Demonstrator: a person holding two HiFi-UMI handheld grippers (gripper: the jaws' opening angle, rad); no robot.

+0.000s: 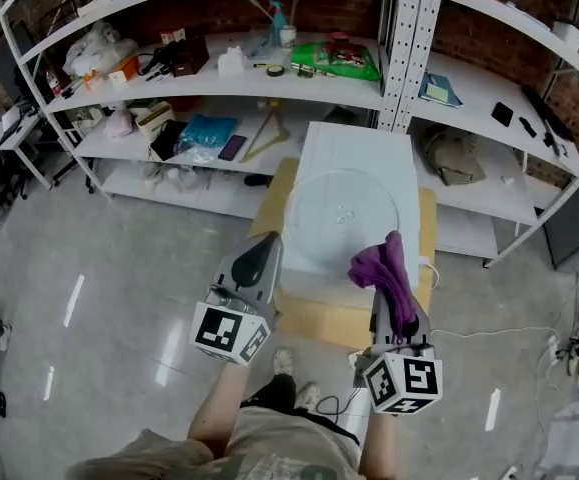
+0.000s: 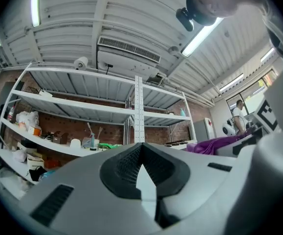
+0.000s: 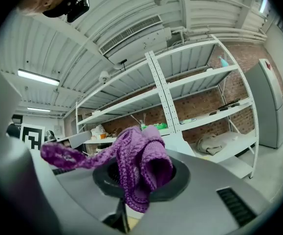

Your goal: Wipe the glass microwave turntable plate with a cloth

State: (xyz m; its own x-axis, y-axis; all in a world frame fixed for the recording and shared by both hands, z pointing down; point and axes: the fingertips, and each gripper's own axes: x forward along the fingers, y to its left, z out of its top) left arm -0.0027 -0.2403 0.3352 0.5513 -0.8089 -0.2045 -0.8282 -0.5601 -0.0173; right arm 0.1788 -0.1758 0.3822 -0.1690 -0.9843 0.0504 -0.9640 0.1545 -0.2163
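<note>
The clear glass turntable plate (image 1: pixel 341 208) lies flat on a white-topped stand (image 1: pixel 354 140) in front of me. My right gripper (image 1: pixel 389 280) is shut on a purple knitted cloth (image 1: pixel 387 276) and held just near the plate's front right edge, above it. In the right gripper view the purple cloth (image 3: pixel 140 166) bunches out from between the shut jaws. My left gripper (image 1: pixel 264 253) is shut with nothing in it, at the stand's front left corner. In the left gripper view its jaws (image 2: pixel 141 165) meet and point up at the shelves.
A wooden board (image 1: pixel 314 313) sticks out under the white stand. White metal shelving (image 1: pixel 269 78) behind holds bottles, bags and tools. A white cable (image 1: pixel 489 333) runs over the grey floor to the right. My shoes (image 1: pixel 294 378) show below the stand.
</note>
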